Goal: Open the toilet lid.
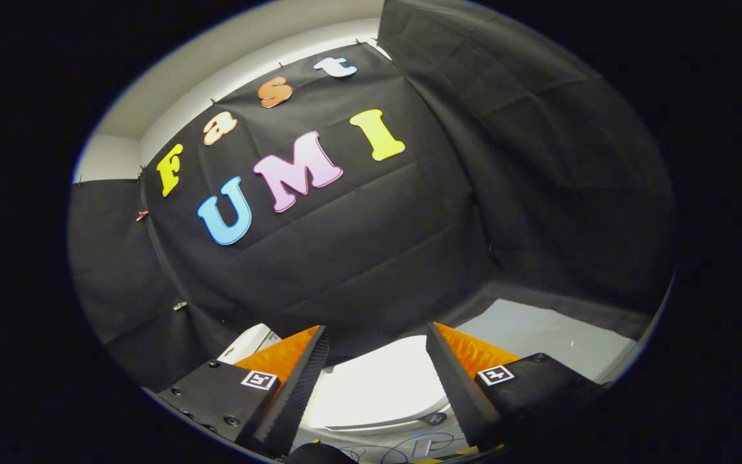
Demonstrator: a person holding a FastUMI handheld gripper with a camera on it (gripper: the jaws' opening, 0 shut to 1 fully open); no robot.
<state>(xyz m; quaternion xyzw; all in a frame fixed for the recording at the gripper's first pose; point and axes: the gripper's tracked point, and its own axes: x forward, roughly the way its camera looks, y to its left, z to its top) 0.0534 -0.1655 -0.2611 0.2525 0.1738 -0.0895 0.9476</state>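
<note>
A white toilet with its lid (380, 386) lying down flat sits below and ahead of my gripper (377, 338), showing through the gap between the two fingers. The fingers stand wide apart with nothing between them, well above the lid and not touching it. The lid's front edge (384, 425) curves toward me; a small dark round tag (434, 419) sits on the seat's right front. The toilet's tank end (252, 341) shows as a white block left of the left finger.
Black cloth walls close in behind and to the right of the toilet. A pale grey floor (538, 335) lies to the right of it. Thin cables and a small box (419, 446) lie on the floor in front of the bowl.
</note>
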